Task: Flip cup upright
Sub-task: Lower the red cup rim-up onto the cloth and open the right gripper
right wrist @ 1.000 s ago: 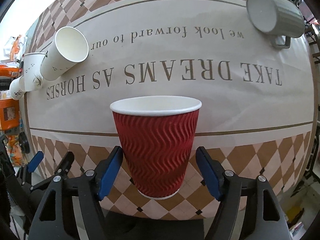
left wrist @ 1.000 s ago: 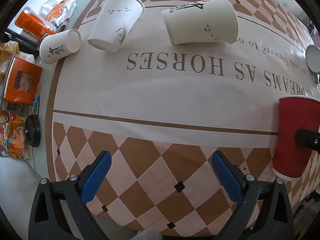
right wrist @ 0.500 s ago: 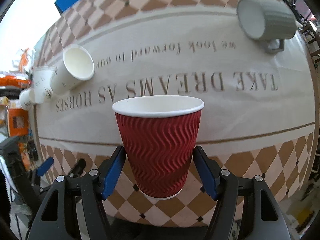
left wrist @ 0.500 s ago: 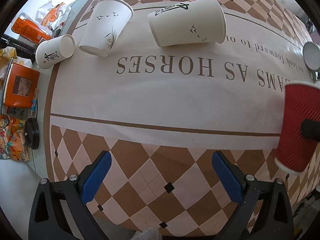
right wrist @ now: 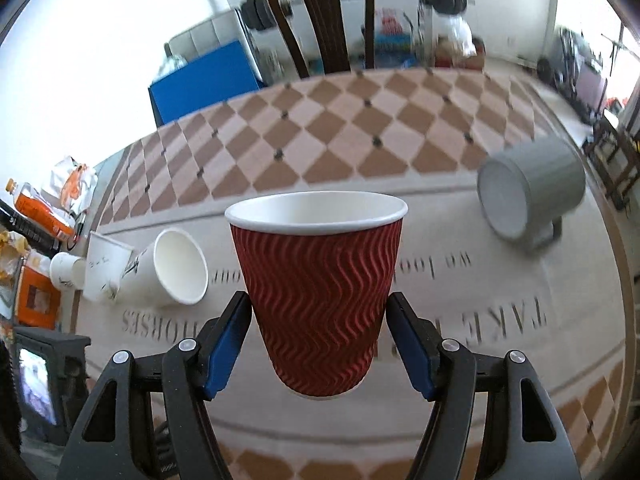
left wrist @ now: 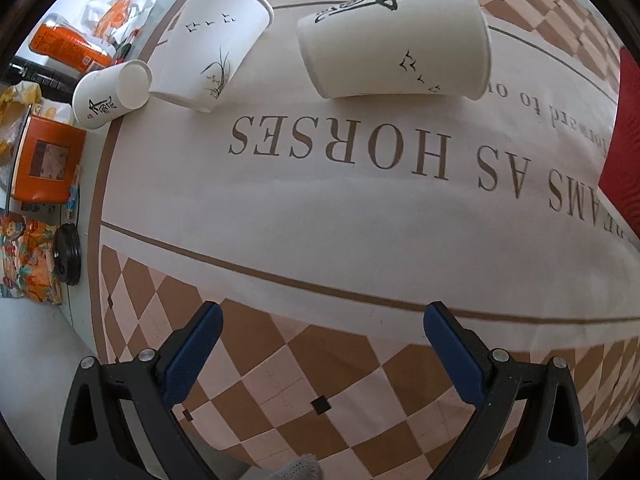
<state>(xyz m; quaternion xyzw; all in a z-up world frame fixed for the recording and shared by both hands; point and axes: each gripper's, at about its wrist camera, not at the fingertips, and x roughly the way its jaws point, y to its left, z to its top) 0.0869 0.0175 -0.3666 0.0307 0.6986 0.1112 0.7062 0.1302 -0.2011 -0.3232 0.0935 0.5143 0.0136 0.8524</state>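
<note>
Red cup [right wrist: 318, 300] is being gripped upright by the right gripper [right wrist: 318, 344] — left gripper [left wrist: 322, 354] is being held wide open, empty.

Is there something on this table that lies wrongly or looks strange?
Yes. Three white paper cups lie tipped on their sides, and the grey mug also lies on its side. Only the red cup, clamped in the right gripper, is upright.
</note>
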